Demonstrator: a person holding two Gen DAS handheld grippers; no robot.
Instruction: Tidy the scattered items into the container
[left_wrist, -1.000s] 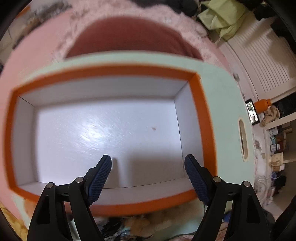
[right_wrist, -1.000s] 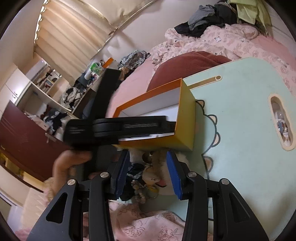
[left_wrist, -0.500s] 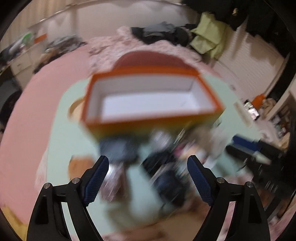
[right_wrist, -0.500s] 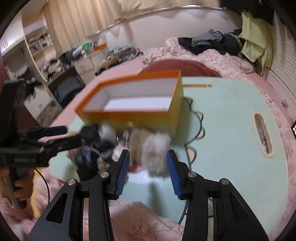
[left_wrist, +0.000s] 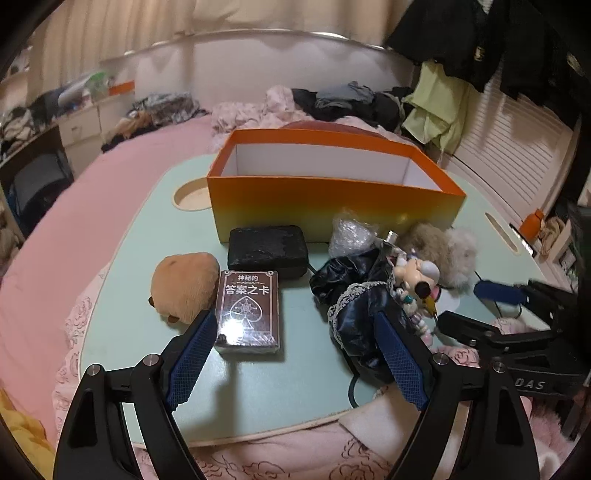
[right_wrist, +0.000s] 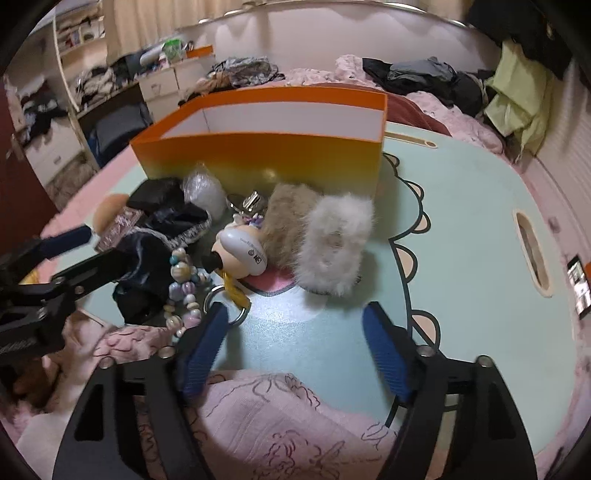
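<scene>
An orange box with a white, empty inside stands on a mint lap table. In front of it lie a brown plush, a card deck, a black case, black lace fabric, a figurine keychain with beads, and beige and white fluffy pieces. My left gripper is open, hovering near the deck and the fabric. My right gripper has its jaws opening over bare table just before the white fluff, with nothing between them.
The table sits on a pink bed with a patterned quilt at its near edge. Table cut-outs lie to the right. Clothes pile up behind the box. The left gripper's fingers reach in over the black fabric.
The left gripper has drawn back from over the box's inside to the items in front. The right gripper has swung toward the fluffy pieces, and its jaws have spread much wider.
</scene>
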